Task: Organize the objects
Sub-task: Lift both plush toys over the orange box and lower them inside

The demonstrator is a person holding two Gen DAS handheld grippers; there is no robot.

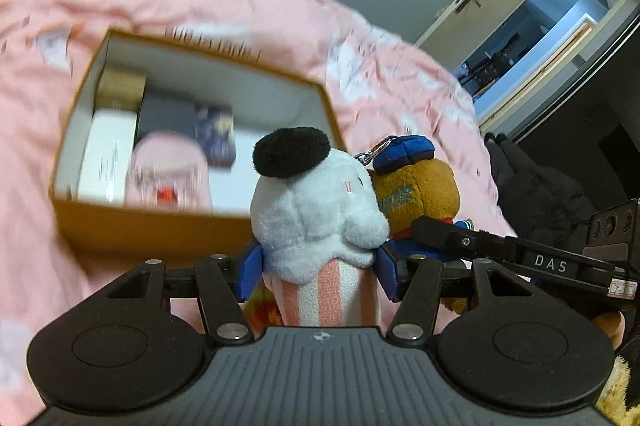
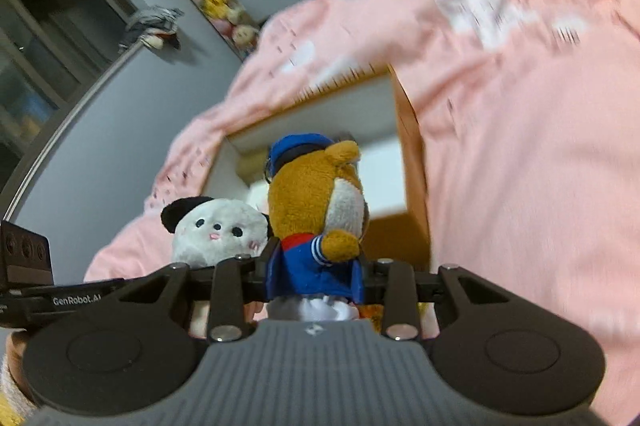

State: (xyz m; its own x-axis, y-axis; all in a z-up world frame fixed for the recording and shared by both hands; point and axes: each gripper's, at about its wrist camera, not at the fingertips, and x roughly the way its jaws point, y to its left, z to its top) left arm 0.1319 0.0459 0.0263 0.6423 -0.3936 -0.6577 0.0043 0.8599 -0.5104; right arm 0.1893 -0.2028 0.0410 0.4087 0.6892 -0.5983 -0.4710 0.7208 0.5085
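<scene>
My left tool (image 1: 318,276) is clamped around the pink-striped lower body of a white plush (image 1: 320,209), jaws fairly wide apart. My right tool (image 2: 314,276) grips a brown bear plush (image 2: 316,201) by its blue sailor jacket, jaws narrower. Both toys stand upright, long axes vertical, heads up, side by side and touching, above the pink bedspread (image 1: 380,65) near the open cardboard box (image 1: 152,226). Only the left view shows the box's contents, blurred. Only the right view shows the white plush's face.
</scene>
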